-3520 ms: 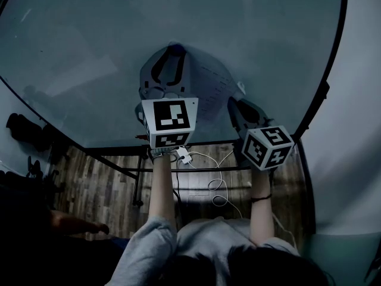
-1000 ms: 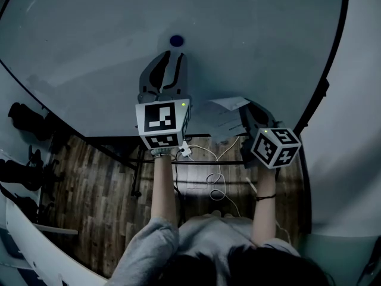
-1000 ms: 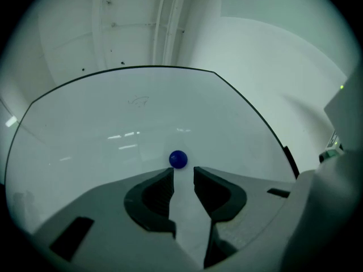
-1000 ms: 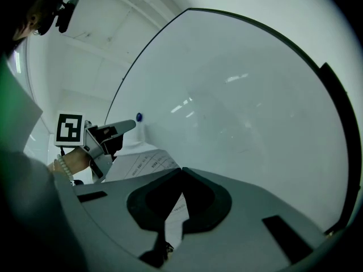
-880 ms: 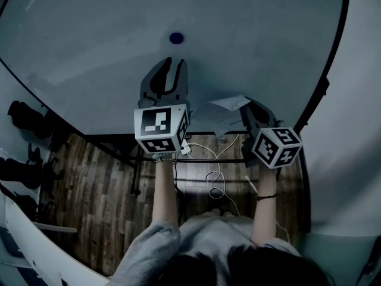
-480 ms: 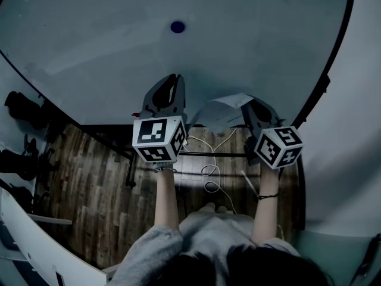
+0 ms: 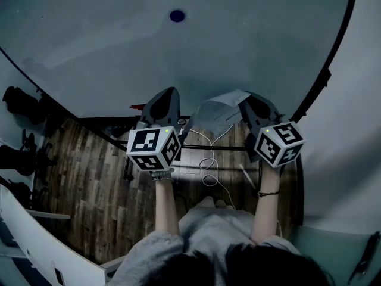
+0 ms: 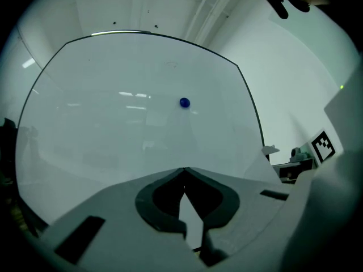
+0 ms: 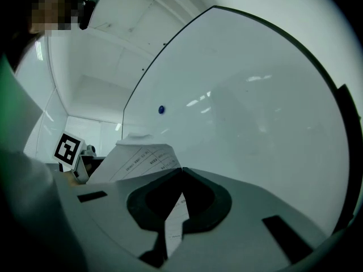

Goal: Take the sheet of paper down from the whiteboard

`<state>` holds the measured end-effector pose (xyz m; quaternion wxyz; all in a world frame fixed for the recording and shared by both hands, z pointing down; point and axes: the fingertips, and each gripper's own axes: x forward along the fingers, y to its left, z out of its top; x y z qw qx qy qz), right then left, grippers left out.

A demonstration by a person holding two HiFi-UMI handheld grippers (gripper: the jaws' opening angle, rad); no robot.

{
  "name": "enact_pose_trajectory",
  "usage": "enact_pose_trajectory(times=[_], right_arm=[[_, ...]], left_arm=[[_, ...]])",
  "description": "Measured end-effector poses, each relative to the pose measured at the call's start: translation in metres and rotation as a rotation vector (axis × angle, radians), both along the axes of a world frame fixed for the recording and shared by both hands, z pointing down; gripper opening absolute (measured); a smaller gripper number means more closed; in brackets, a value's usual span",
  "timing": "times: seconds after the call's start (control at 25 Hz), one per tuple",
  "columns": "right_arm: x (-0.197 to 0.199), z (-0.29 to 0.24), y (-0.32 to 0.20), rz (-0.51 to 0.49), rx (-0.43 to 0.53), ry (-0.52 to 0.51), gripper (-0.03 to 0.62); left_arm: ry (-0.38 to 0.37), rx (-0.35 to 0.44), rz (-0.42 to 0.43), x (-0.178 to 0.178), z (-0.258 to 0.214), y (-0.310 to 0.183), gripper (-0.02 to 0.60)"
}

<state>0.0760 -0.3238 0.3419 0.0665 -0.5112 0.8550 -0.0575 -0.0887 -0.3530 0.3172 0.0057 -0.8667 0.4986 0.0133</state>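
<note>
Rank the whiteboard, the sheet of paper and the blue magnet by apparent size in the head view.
1. whiteboard, by far the largest
2. sheet of paper
3. blue magnet, smallest

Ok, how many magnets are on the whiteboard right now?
1. A single blue magnet sits bare on the whiteboard, well above the sheet of paper, which is pinched in the right gripper. Board edges out of view could hide more.

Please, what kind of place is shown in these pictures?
Probably an office or meeting room. It has a large whiteboard with a blue magnet on it, a wood-plank floor, and plain white walls.
</note>
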Motion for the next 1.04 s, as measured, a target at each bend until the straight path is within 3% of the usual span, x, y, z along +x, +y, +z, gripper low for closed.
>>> enact_pose_trajectory(times=[0.28,1.04], right_arm=[[-0.003,-0.002,0.001,-0.011,0.001,0.018,0.001],[-0.002,-0.006,0.004,-0.016,0.016,0.029,0.000]], left_arm=[[0.011,-0.048,0.009,-0.004,0.017,0.006,0.006],[0.014,-0.043,0.015,-0.001,0.028,0.010,0.006]])
